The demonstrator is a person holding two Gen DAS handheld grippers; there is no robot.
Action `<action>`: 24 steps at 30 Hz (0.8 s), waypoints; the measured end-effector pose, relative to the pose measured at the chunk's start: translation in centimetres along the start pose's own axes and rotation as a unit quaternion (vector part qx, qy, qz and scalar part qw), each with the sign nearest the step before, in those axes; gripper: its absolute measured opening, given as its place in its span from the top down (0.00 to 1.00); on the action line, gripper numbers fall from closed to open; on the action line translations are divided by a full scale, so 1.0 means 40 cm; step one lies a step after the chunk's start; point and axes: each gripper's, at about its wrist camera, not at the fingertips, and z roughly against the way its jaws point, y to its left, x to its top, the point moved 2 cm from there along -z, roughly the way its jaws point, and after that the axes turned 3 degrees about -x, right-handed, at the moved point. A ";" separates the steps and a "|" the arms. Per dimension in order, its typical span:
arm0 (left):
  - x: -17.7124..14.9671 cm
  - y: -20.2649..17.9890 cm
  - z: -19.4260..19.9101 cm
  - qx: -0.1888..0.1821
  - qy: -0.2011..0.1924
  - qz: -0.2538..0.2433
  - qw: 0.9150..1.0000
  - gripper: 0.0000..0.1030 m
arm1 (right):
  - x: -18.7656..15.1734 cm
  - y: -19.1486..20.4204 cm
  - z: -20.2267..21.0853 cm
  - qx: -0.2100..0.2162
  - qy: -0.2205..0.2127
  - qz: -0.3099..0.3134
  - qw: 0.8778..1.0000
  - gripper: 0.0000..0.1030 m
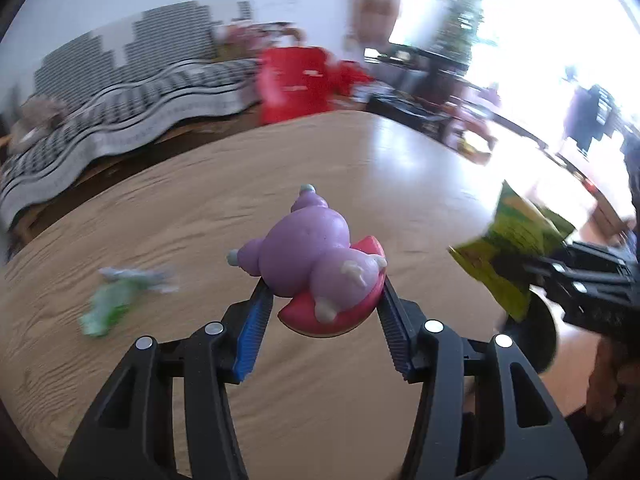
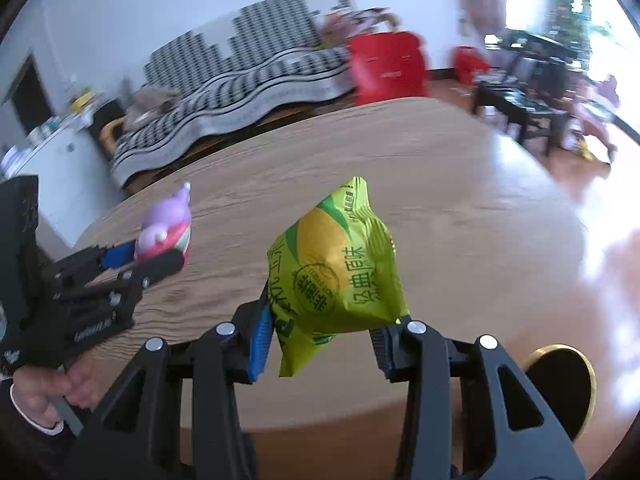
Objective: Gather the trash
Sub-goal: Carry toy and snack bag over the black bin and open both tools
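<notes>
My left gripper (image 1: 326, 292) is shut on a purple toy figure on a pink base (image 1: 320, 264) and holds it above the wooden table (image 1: 240, 208). It also shows in the right wrist view (image 2: 166, 236). My right gripper (image 2: 332, 320) is shut on a green and yellow snack bag (image 2: 340, 272), held above the table's near edge. The bag also shows at the right in the left wrist view (image 1: 516, 244). A crumpled green and white wrapper (image 1: 120, 296) lies on the table to the left of my left gripper.
A round dark bin with a gold rim (image 2: 564, 388) stands on the floor below the table's right edge. A striped sofa (image 1: 120, 92), a red bag (image 1: 296, 84) and dark low furniture (image 2: 520, 108) stand beyond the table.
</notes>
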 end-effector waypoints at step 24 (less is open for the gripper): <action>-0.115 -0.860 -0.324 -0.244 0.100 -0.198 0.944 0.50 | -0.271 -0.770 0.276 -0.199 0.040 -0.164 0.965 0.59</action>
